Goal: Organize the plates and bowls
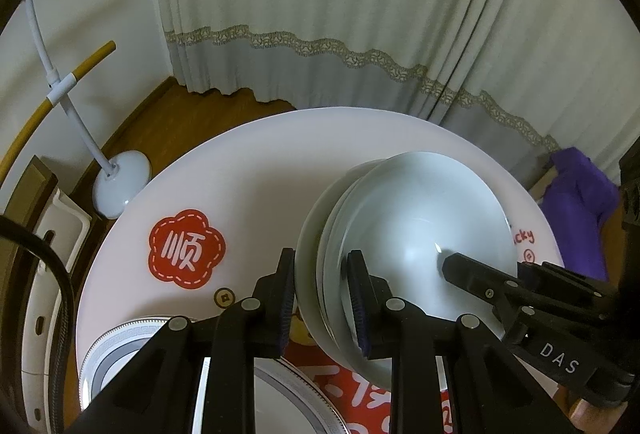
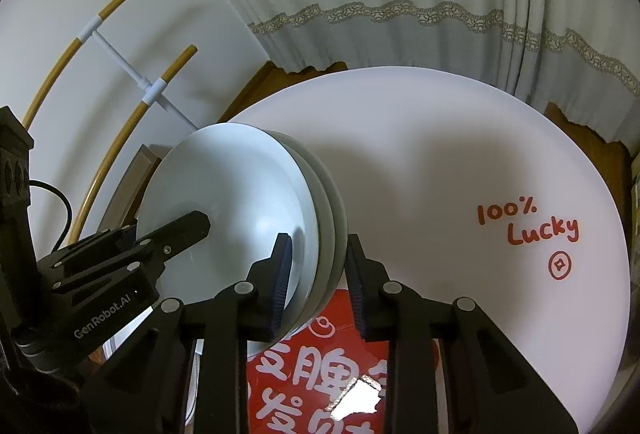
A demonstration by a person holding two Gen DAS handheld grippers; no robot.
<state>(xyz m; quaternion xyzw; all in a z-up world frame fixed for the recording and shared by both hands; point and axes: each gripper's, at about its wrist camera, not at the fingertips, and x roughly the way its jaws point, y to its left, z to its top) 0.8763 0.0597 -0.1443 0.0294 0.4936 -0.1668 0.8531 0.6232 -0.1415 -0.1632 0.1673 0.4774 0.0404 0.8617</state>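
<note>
- Here, a stack of pale celadon-green glazed ceramic bowls [image 1: 420, 234] is held tipped on edge above the round white bench [image 1: 240, 174], its rim pinched from opposite sides.
- The left gripper [image 1: 322, 300] has its jaws closed down onto the stack's rim, one pad inside the top bowl and one under the outer wall.
- The right gripper [image 2: 316, 280] clamps the rim the same way on the far side; two grips likely share the weight and stop the nested bowls sliding apart.
- A grey-patterned white plate [image 1: 132, 338] lies flat on the bench below the left gripper, near a red flower-shaped sticker [image 1: 186, 248].
- The stack seems mid-carry toward a resting spot; which spot I cannot tell.
</note>
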